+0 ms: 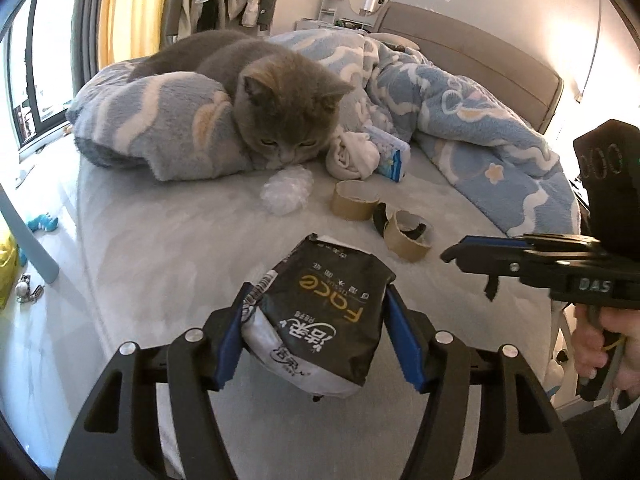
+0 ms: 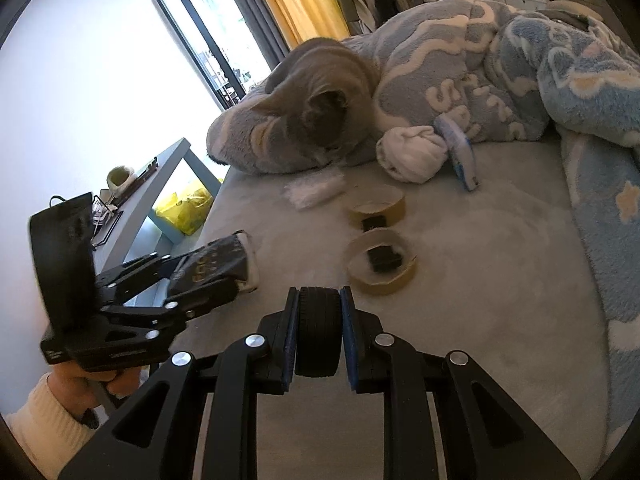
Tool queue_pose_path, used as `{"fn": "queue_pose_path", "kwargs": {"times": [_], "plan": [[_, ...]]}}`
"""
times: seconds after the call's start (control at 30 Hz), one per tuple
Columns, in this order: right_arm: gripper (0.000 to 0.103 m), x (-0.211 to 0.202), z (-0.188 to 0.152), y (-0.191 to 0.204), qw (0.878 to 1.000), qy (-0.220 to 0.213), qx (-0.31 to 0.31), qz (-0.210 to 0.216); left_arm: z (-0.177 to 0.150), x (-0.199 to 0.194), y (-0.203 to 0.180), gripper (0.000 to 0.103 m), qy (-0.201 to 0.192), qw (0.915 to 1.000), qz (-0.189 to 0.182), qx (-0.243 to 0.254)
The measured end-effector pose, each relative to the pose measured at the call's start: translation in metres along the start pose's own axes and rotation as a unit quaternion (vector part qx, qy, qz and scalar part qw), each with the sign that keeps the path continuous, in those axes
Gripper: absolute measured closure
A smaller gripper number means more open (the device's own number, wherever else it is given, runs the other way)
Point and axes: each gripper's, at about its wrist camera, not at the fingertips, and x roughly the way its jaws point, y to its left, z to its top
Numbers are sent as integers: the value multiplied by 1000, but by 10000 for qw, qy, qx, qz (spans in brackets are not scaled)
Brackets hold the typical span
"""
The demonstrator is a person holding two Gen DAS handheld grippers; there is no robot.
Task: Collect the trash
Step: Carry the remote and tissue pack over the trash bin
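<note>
My left gripper [image 1: 316, 328] is shut on a black tissue pack [image 1: 320, 312] and holds it above the bed; it also shows in the right wrist view [image 2: 216, 268]. My right gripper [image 2: 320, 332] is shut on a small black wheel [image 2: 319, 330]; in the left wrist view it [image 1: 472, 254] comes in from the right. On the bed lie two empty tape rolls [image 1: 354, 200] [image 1: 408, 236], a crumpled clear plastic wrap [image 1: 286, 190], a white sock ball [image 1: 352, 156] and a blue-white pack [image 1: 394, 152].
A grey cat [image 1: 276, 108] lies on a folded blue blanket [image 1: 160, 128], its head near the plastic wrap. A rumpled blue duvet [image 1: 480, 120] covers the right of the bed [image 1: 160, 248]. A yellow bag [image 2: 186, 208] and grey table [image 2: 168, 168] stand left of the bed.
</note>
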Motion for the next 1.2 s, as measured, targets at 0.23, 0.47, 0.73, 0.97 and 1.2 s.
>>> {"fn": "queue_pose_path", "kwargs": {"times": [0.23,0.47,0.73,0.97,1.2], "plan": [[83,5,-10,26,9999,8,-136,-6,-15,-32,12,37,-2,9995,242,-213],[83,7,-16,58,9996,-32,-241,119,-31,-59,32,36,65,9976,527,-439],[83,18,-8,106,9983,-53,-306,492,-61,-88,69,36,281,9924,951,-731],[83,40,-12,159,9930,216,-762,882,-113,-85,114,36,613,9837,1200,-1190],[83,94,-32,201,9851,844,-916,1185,-165,-61,152,36,869,9777,1339,-1361]]}}
